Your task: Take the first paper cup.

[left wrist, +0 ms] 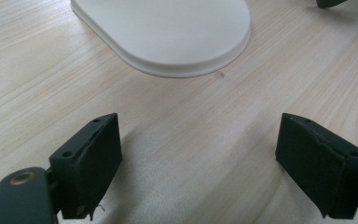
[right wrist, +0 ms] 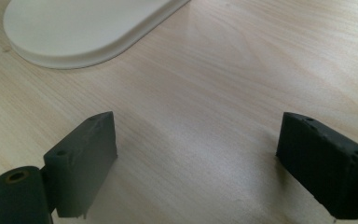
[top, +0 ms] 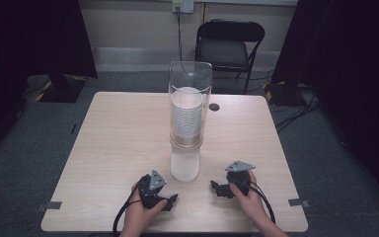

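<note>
My left gripper [top: 170, 199] and right gripper [top: 214, 185] rest released on light wooden worktop [top: 118, 143], flanking tall clear plastic cup dispenser [top: 189, 118] with white base. Risk: careless nudge topples it.

Tables: one, light wood [top: 118, 148].
Cup dispensers: one, a clear tube on a white base [top: 185, 165].
Cup stacks: one, white, inside the tube [top: 186, 116]; the number of cups cannot be told.
Grippers: two, left gripper [top: 172, 199] and right gripper [top: 212, 184].
Hands: two, left hand [top: 140, 215] and right hand [top: 250, 200].
Folding chairs: one, black [top: 229, 47].
Dark round marks on the tabletop: one [top: 214, 106].
</note>
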Motion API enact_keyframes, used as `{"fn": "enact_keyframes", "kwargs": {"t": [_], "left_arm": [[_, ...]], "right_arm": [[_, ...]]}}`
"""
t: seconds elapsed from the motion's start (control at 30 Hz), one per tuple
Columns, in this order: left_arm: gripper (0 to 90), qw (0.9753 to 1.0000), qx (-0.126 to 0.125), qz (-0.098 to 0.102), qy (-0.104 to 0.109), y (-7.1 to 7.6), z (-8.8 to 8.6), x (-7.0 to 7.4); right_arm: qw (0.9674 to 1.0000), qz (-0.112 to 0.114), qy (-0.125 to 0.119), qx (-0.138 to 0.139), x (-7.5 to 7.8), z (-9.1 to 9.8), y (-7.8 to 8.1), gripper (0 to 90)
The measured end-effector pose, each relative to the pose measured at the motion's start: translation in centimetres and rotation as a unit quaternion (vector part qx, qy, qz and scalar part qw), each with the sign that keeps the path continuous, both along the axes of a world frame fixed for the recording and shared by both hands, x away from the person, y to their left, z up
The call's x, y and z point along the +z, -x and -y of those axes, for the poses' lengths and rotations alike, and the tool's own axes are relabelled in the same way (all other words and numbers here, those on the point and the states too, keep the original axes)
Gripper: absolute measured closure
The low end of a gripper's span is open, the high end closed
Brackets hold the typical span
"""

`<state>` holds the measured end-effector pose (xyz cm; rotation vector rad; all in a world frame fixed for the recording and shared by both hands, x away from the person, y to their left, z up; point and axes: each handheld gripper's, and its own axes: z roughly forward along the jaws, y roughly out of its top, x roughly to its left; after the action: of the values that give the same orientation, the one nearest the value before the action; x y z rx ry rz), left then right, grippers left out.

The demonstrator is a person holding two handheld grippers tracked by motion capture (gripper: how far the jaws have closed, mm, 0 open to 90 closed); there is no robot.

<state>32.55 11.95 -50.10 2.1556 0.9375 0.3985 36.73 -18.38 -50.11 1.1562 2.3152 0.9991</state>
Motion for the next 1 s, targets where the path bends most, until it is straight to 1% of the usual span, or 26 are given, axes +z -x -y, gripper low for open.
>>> {"fn": "enact_keyframes", "kwargs": {"t": [0.17,0.2,0.23,0.27,0.3,0.33,0.4,0.43,0.47,0.5,0.53,0.57,0.63,0.67,0.7,0.73,0.8,0.87,0.9,0.93,0.97,1.0], "left_arm": [[10.7,1.0,-0.001,-0.004,-0.002,-0.1,0.2,0.0],[10.9,1.0,-0.002,-0.003,0.0,-0.2,0.1,0.0],[12.2,1.0,0.002,-0.002,0.009,-0.2,0.2,0.0],[17.0,1.0,-0.002,-0.004,0.005,-0.2,0.0,0.2],[18.2,0.9999,-0.001,-0.003,0.015,-0.4,0.1,0.1],[17.0,0.9998,0.0,-0.007,0.017,-0.4,0.1,0.2],[16.2,0.9998,-0.001,-0.01,0.018,-0.5,0.2,0.3],[16.2,0.9998,0.0,-0.008,0.019,-0.5,0.2,0.3],[16.1,0.9999,-0.002,-0.004,0.015,-0.5,0.2,0.3],[16.1,0.9998,-0.001,-0.005,0.019,-0.5,0.3,0.5],[16.2,0.9997,-0.004,0.0,0.025,-0.6,0.2,0.7],[16.1,0.9994,-0.002,-0.001,0.036,-0.7,0.2,1.0],[16.1,0.9988,0.005,0.01,0.049,-1.1,0.3,2.0],[15.9,0.998,0.011,0.011,0.061,-1.2,0.4,2.3],[15.9,0.998,0.011,0.011,0.061,-1.2,0.4,2.3],[15.8,0.9966,0.011,0.025,0.077,-1.5,0.3,3.3],[15.8,0.996,0.001,0.034,0.083,-1.8,0.3,4.3],[16.2,0.9952,-0.001,0.042,0.088,-2.1,0.4,5.3],[16.3,0.9952,-0.001,0.042,0.088,-2.1,0.4,5.3],[16.3,0.9951,0.001,0.043,0.089,-2.5,0.6,6.3],[16.3,0.9951,-0.003,0.043,0.089,-2.8,0.7,6.7],[16.4,0.9948,-0.002,0.042,0.093,-3.0,0.9,7.0]], "right_arm": [[1.0,0.0,0.001,-0.002,0.0,0.0,0.0,11.2],[1.0,0.0,0.001,-0.002,0.0,0.0,0.0,11.2],[1.0,0.0,0.001,-0.002,0.0,0.0,0.0,11.2],[1.0,0.0,0.001,-0.002,0.0,0.0,0.0,11.2],[1.0,0.0,0.001,-0.002,0.0,0.0,0.0,11.2],[1.0,0.0,0.001,-0.002,0.0,0.0,0.0,11.2],[1.0,0.0,0.001,-0.002,0.0,0.0,0.0,11.2],[1.0,0.0,0.001,-0.002,0.0,0.0,0.0,11.2],[1.0,0.0,0.001,-0.002,0.0,0.0,0.0,11.0],[1.0,0.002,0.002,-0.002,0.0,0.0,0.0,10.9],[1.0,0.002,0.002,-0.002,0.0,0.0,0.0,10.9],[1.0,0.002,0.002,-0.003,0.0,0.0,0.0,10.9],[1.0,0.001,0.002,-0.004,0.0,0.0,0.0,10.9],[1.0,0.001,0.002,-0.004,0.0,0.0,0.0,10.9],[1.0,0.001,0.002,-0.004,0.0,0.0,0.0,10.9],[1.0,0.001,0.002,-0.003,0.0,0.0,0.0,10.9],[1.0,0.0,0.002,-0.004,0.0,0.0,0.0,10.9],[1.0,0.002,0.002,-0.003,0.0,0.0,0.0,10.9],[1.0,0.002,0.002,-0.003,0.0,0.0,0.0,10.9],[1.0,0.0,0.002,-0.004,0.0,0.0,0.0,10.9],[1.0,0.001,0.002,-0.004,0.0,0.0,0.0,10.9],[1.0,0.001,0.002,-0.004,0.0,0.0,0.0,10.9]]}}
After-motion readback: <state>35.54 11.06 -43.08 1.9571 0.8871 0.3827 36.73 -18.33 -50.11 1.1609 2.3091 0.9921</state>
